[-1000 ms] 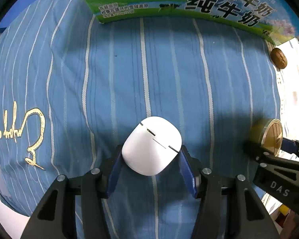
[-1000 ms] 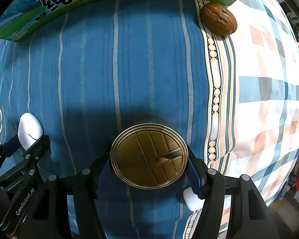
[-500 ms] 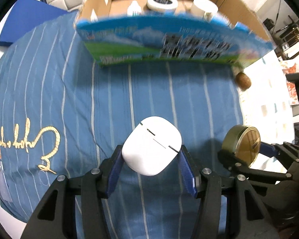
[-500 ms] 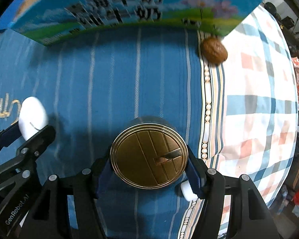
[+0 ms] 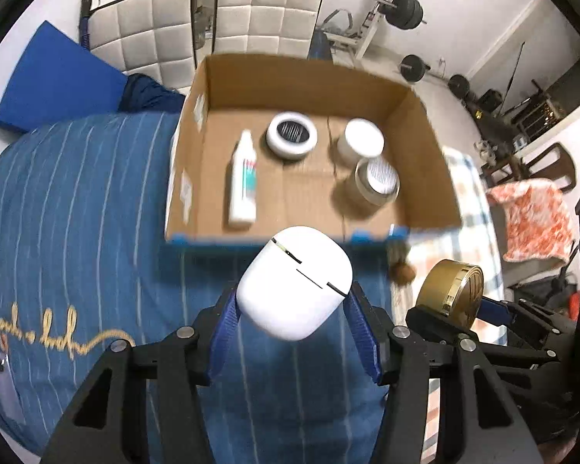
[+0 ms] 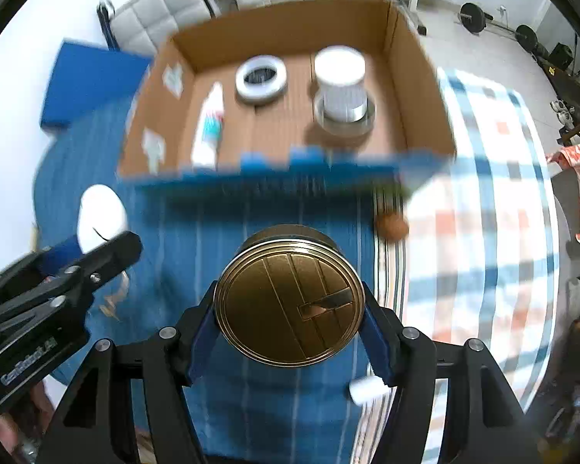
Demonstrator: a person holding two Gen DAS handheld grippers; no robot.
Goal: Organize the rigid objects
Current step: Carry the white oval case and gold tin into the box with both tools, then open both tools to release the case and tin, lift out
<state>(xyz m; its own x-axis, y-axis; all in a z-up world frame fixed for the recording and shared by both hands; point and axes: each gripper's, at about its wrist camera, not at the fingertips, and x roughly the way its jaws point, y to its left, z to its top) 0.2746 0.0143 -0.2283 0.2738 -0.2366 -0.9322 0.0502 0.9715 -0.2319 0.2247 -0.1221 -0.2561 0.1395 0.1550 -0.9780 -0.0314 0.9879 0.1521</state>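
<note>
Both grippers lifted off the bed: left gripper (image 5: pixel 294 323) jaws clamp white rounded plastic case (image 5: pixel 294 286), right gripper (image 6: pixel 288 332) jaws clamp round gold metal tin (image 6: pixel 289 301); open cardboard box (image 5: pixel 425 123) now in view, drop-off likely next.

Home, spare room doubling as gym. Barbell on rack (image 5: pixel 402 4), loose weight plates (image 5: pixel 413 67) on the floor, two white quilted chairs (image 5: pixel 266 7) against the wall. Work surface is a bed: blue striped duvet (image 5: pixel 77 201), checked sheet (image 6: pixel 495 201) beside it.
</note>
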